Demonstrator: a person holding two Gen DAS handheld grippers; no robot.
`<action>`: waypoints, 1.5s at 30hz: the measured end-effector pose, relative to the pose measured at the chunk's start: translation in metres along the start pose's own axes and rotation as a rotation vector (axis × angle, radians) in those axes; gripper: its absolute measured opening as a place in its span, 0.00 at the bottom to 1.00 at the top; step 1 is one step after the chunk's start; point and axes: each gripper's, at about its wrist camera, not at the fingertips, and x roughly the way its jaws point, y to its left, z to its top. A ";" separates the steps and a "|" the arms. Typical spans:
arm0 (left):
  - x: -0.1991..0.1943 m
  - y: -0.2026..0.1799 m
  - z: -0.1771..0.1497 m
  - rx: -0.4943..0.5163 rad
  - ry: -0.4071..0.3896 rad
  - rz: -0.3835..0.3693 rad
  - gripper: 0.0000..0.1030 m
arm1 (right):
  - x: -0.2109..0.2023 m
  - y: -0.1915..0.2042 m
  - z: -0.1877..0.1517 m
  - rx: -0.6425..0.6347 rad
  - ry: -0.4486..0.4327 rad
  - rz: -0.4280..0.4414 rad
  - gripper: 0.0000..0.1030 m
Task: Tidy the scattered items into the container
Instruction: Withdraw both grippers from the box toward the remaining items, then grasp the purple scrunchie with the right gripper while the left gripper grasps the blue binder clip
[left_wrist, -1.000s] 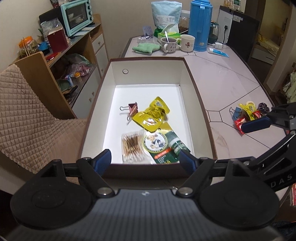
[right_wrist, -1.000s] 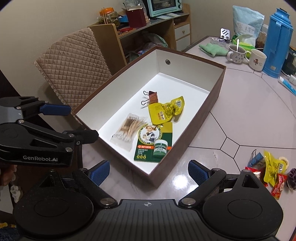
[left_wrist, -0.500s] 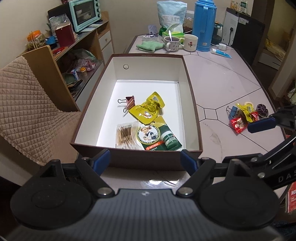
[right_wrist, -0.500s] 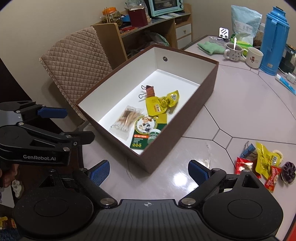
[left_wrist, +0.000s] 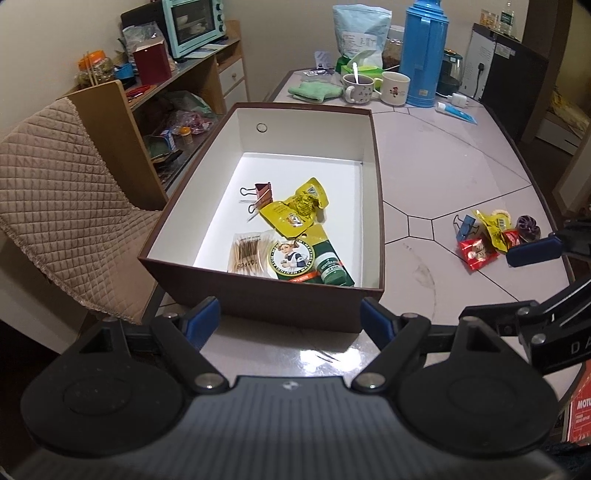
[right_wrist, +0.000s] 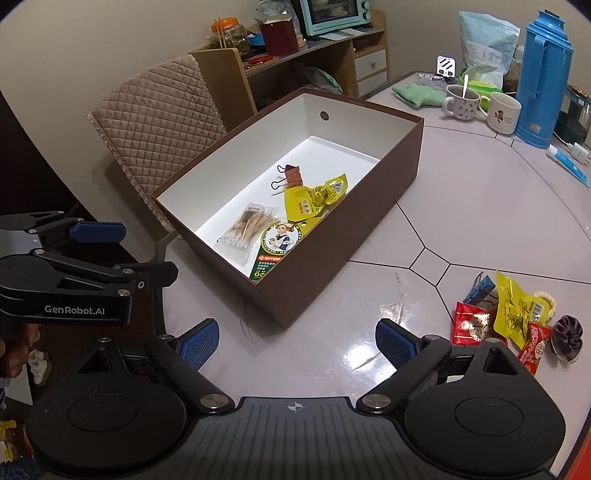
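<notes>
we hold our left tongs (left_wrist: 290, 323) spread wide, empty, before the brown box (left_wrist: 258, 299) at the worktop's (left_wrist: 443, 155) left edge; loose snack packets (left_wrist: 487, 238) lie near its right edge.

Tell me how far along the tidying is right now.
Partly done. The box already holds binder clips, yellow packets, cotton swabs and a green card. Both the left gripper and right gripper are open and empty. A small pile remains on the table.
</notes>
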 end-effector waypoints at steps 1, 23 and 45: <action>-0.001 -0.001 -0.001 -0.003 -0.001 0.005 0.78 | -0.001 -0.001 -0.001 -0.004 0.000 0.004 0.91; -0.010 -0.048 -0.007 -0.028 -0.044 0.046 0.80 | -0.017 -0.036 -0.019 -0.040 0.005 0.024 0.91; 0.012 -0.131 0.006 0.107 -0.079 -0.150 0.80 | -0.068 -0.147 -0.066 0.251 -0.125 -0.118 0.91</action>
